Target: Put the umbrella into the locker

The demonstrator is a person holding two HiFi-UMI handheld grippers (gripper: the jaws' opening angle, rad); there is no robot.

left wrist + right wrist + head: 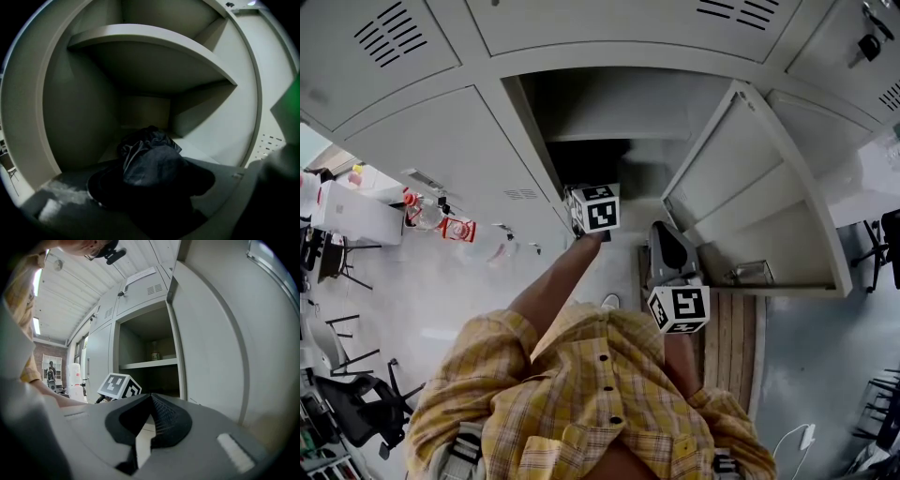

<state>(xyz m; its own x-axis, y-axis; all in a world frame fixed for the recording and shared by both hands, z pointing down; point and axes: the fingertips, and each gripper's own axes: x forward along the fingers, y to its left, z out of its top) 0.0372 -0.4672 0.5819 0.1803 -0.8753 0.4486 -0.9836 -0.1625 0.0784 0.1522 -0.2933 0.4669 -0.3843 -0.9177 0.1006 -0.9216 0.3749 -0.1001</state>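
The left gripper (151, 194), jaws wide, sits inside the locker (77, 117) with the folded umbrella (149, 157) lying between them on the locker floor below the shelf (154, 40), lengthwise toward the back wall, while the right gripper (149, 401), closed and empty, waits outside, farther off.

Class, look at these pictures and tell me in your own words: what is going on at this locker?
A person in a yellow checked shirt stands at an open locker with a gripper in each hand. The left gripper reaches into the compartment under the shelf. A dark folded umbrella seems to rest on the compartment floor there, between jaws that stand apart. The right gripper is held outside by the open door, shut and empty.
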